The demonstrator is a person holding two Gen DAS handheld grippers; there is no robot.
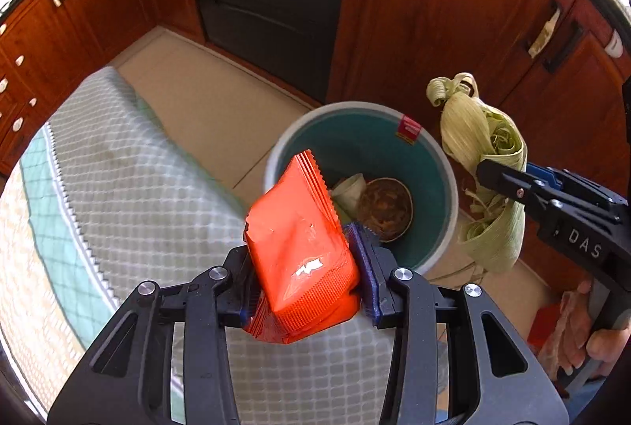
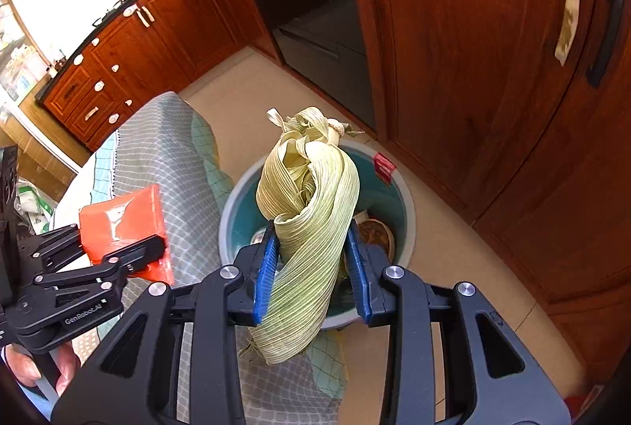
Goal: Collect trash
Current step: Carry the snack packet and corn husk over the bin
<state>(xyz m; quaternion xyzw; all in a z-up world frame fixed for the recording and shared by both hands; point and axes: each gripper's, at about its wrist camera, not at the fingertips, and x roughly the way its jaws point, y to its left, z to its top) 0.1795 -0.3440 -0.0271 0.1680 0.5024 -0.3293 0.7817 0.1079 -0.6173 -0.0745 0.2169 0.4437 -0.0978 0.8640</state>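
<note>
Orange wrapper in left claw, near bin rim

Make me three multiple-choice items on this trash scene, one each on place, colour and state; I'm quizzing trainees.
1. Where does the round teal plastic bin stand?
A on the beige floor
B on the table
C on a counter

2. What colour is the crinkled foil snack wrapper?
A blue
B orange-red
C white

3. What do the right tongs hold?
A nothing
B a cup
C the pale green corn husk

A: it stands beside the cloth-covered table.
B: seen in the left tongs.
C: the pads press it.
</note>
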